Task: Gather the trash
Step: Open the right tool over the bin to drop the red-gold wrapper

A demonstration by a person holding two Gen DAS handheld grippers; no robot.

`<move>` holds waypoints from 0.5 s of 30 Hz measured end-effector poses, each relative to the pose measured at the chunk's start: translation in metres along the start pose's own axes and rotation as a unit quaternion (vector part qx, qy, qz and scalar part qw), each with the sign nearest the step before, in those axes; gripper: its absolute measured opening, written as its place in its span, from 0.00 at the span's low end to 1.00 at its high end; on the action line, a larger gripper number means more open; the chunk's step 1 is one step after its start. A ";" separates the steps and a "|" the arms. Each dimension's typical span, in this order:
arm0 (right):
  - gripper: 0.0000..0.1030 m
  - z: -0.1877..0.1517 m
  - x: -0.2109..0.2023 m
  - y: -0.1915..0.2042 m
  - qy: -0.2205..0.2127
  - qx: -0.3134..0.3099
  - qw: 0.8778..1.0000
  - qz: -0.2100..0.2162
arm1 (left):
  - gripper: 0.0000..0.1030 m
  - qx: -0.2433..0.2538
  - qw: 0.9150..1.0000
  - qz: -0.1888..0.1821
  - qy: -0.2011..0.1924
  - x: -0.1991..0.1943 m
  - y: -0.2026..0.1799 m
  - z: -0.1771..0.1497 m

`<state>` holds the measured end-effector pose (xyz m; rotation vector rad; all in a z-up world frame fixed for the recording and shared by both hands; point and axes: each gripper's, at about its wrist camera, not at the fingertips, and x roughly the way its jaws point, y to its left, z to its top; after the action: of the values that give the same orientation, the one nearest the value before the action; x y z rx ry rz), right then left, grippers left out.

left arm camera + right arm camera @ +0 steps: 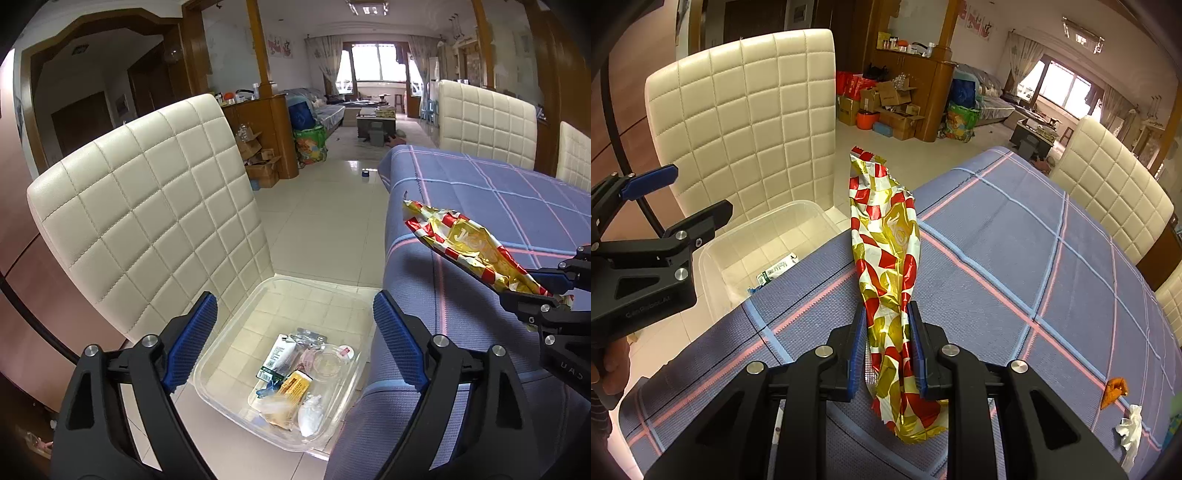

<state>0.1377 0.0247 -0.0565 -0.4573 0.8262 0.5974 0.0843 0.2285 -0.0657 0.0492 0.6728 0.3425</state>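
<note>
1. The right gripper (886, 354) has its fingers clamped on a red-and-gold foil wrapper (886, 251), held above the tabletop (1034, 258) edge, pointing toward 12 o'clock, likely so it can be carried to the clear bin (229, 354).
2. The left gripper (291, 343) hovers over that bin, fingers wide and empty.
3. Only the left view shows the bin's collected trash; only the right shows an orange scrap (1113, 391) and white tissue (1130, 432) at 4 o'clock.

Daylight is pouring in through the far window (373, 62), blowing it out white. Fisheye distortion is bending the edges and darkening the corners. Glare is glinting off the foil wrapper (886, 258).
</note>
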 end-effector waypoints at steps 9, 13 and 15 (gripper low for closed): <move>0.21 0.008 0.012 0.016 0.005 -0.016 1.000 0.010 | 0.85 -0.006 1.000 0.005 0.007 0.001 0.012 -0.009; 0.21 0.011 0.016 0.026 0.006 -0.027 1.000 0.013 | 0.86 -0.010 1.000 0.006 0.008 -0.001 0.018 -0.012; 0.21 0.014 0.017 0.030 0.005 -0.033 0.999 0.015 | 0.86 -0.012 1.000 0.007 0.008 -0.002 0.021 -0.014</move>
<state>0.1346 0.0608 -0.0665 -0.5086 0.8265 0.6516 0.0684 0.2466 -0.0725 0.0285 0.6851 0.3648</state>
